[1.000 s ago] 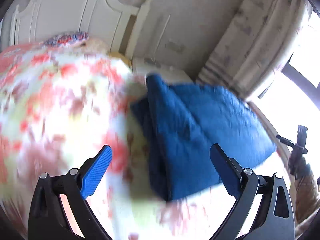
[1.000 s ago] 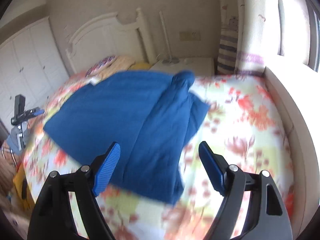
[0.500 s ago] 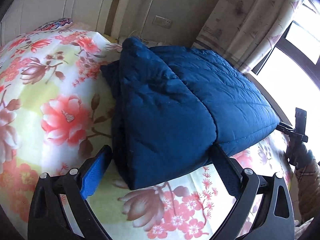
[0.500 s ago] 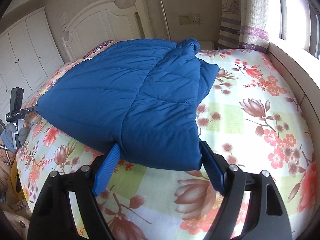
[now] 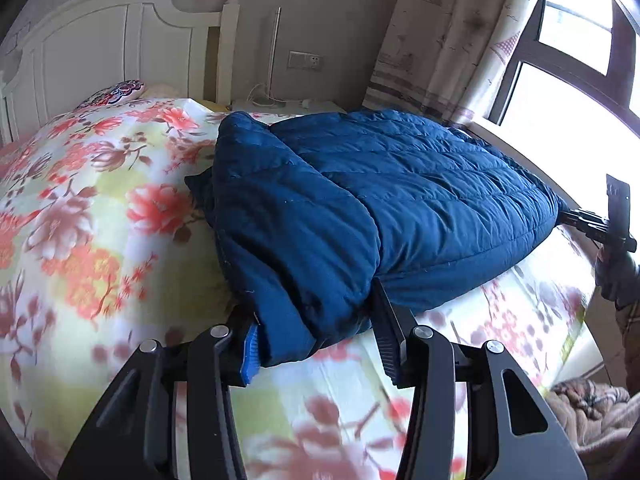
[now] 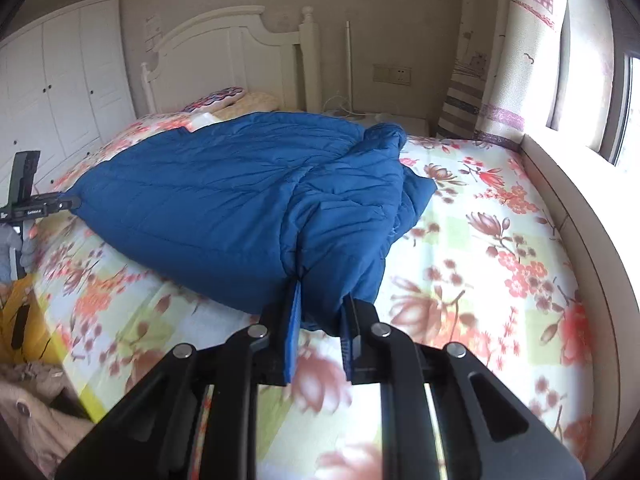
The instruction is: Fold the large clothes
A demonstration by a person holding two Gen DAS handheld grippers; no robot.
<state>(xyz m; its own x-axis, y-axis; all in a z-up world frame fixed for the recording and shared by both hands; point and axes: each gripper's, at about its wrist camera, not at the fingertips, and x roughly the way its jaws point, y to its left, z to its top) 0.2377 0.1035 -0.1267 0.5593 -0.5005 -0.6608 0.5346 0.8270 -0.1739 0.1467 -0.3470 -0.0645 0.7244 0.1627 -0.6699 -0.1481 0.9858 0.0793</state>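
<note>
My left tool (image 5: 316, 344) and right tool (image 6: 320, 320) each grip the blue jacket (image 5: 360, 208) on a floral bed (image 6: 500, 240), headboard (image 6: 224, 48) behind, curtain (image 5: 452, 36) by window.

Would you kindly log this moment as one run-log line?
left gripper: shut on blue quilted puffer jacket hem | right gripper: shut on same hem | jacket on floral bedsheet

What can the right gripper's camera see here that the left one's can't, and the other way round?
Only the right view shows the white wardrobe. Only the left view shows the dark window frame and the plaid fabric at lower right. Both show the blue quilted jacket on the floral bedsheet, the headboard, and each gripper, left and right, clamping a jacket corner.
</note>
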